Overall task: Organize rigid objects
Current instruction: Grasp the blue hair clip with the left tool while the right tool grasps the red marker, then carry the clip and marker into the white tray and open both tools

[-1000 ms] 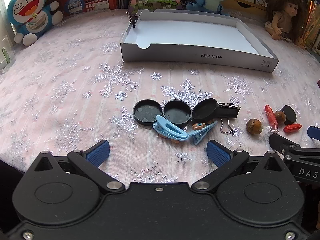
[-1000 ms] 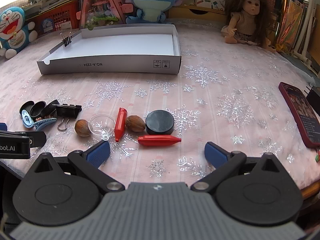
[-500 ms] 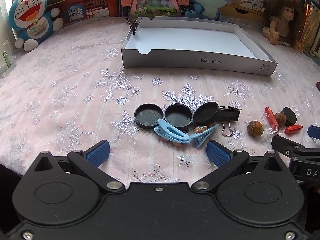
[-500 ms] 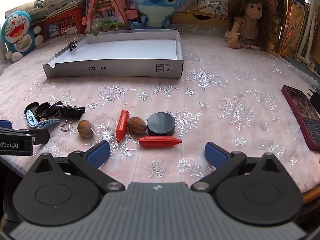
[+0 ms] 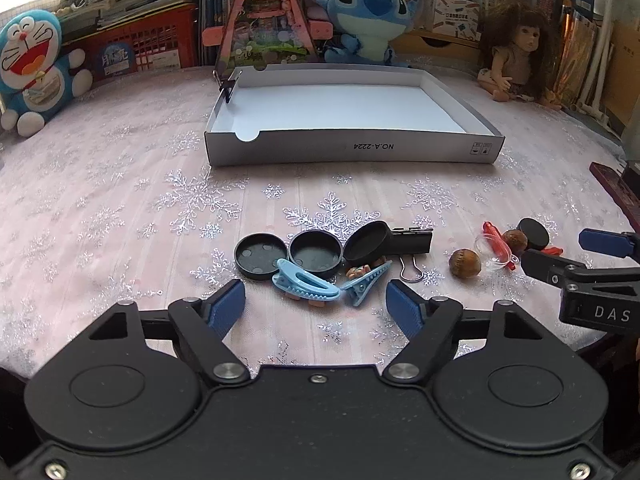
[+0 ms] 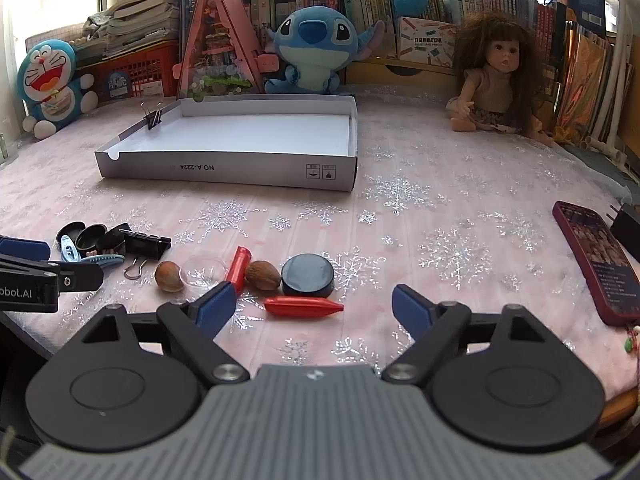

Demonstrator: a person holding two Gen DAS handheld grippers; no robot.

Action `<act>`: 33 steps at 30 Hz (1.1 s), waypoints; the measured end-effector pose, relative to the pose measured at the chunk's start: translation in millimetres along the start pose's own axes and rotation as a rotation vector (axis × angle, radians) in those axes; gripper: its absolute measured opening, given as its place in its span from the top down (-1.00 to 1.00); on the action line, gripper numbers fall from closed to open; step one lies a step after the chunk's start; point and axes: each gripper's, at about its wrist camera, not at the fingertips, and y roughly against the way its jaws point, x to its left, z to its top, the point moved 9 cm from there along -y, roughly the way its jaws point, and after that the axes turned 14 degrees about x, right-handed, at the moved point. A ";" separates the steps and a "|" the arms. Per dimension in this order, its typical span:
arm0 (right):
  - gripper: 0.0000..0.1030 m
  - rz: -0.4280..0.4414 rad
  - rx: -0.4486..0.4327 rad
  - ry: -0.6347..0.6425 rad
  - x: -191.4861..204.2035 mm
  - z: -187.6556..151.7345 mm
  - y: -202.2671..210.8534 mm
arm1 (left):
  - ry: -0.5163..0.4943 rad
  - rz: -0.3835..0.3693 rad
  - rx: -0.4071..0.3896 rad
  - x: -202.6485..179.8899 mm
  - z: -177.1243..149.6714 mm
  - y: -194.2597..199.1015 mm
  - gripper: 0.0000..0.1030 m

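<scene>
As both pairs of jaws have just been closing with nothing between them, the left gripper point(image 5: 316, 306) stands part-open before the light-blue plastic hair clips point(image 5: 306, 286), the right gripper point(image 6: 314, 306) wider before the red plastic capsule point(image 6: 304, 307); pickups look imminent. Beyond, the shallow white cardboard tray point(image 6: 224, 168) holds none of them.

Both claws have just been narrowed: the left claw point(image 5: 316, 306) has been closed in a good bit, the blue pads now framing only the light blue hair clips point(image 5: 306, 286) ahead of it, nothing between them yet. The right claw point(image 6: 314, 306) has been closed a little too, nothing pinched, the red crayon-shaped piece point(image 6: 304, 307) lying just ahead of its gap. More of the shelves behind the surface point(image 6: 440, 216) gets seen in both views now.
</scene>
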 end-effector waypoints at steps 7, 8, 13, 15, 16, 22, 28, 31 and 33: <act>-0.52 -0.010 -0.005 0.024 -0.3 -3.0 1.6 | -0.079 0.011 -0.026 9.5 -1.3 3.3 -0.06; -0.50 -0.008 -0.004 0.025 0.0 -2.8 1.5 | -0.088 0.005 -0.025 9.9 -1.9 3.0 -0.03; -0.42 -0.004 0.000 0.024 1.4 -3.8 0.6 | -0.099 -0.012 -0.031 10.2 -3.0 2.7 0.10; -0.40 0.000 0.009 0.020 1.4 -4.0 -1.0 | -0.093 -0.016 -0.034 11.5 -2.8 1.7 0.10; -0.37 0.004 0.015 0.017 1.5 -4.7 -2.2 | -0.088 -0.015 -0.035 11.8 -2.7 0.8 0.11; -0.27 0.019 0.022 0.009 2.5 -6.1 -3.8 | -0.084 -0.010 -0.057 7.4 -1.7 -2.6 0.30; 0.03 0.027 0.018 -0.002 1.3 -4.8 -2.0 | -0.051 -0.035 -0.097 9.0 1.6 6.7 0.30; 0.03 0.028 0.012 0.004 2.0 -4.1 -0.6 | -0.052 -0.043 -0.121 7.9 5.0 12.6 0.30; 0.03 0.028 0.006 0.005 2.6 -2.8 0.9 | -0.050 -0.051 -0.132 7.2 7.0 15.4 0.30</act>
